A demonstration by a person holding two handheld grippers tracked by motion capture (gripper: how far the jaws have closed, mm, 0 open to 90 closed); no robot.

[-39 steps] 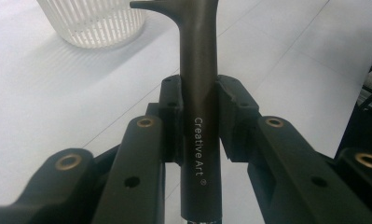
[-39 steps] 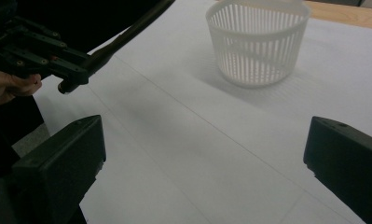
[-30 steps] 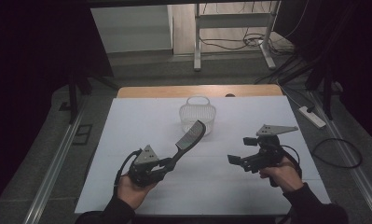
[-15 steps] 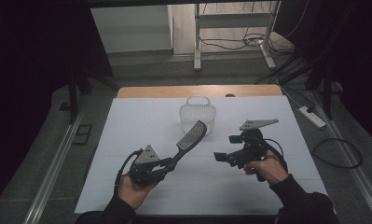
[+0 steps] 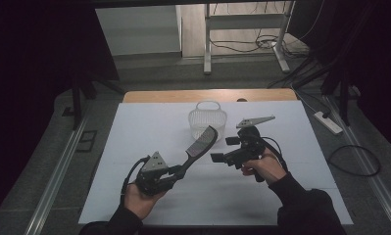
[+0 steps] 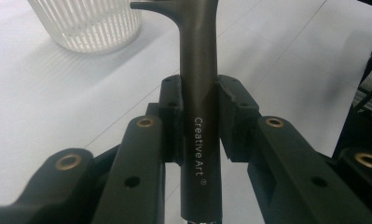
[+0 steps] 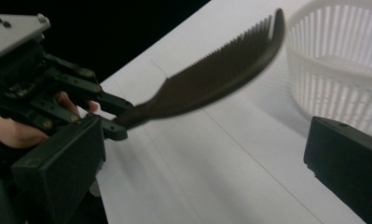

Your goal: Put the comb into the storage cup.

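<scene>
In left tongs (image 6: pixel 200 88), curved toothed comb (image 5: pixel 202 142)

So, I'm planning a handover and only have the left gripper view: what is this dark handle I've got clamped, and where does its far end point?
Observer: It is a dark comb. The left tool grips its handle, and the toothed end is raised close to the near rim of the white basket.
Operator: Where is the other tool?
Observer: The right tool is held above the table just right of the comb, turned toward it.
Operator: Open or shut?
Observer: Open. In the right gripper view its jaws stand wide apart and grip nothing.
</scene>
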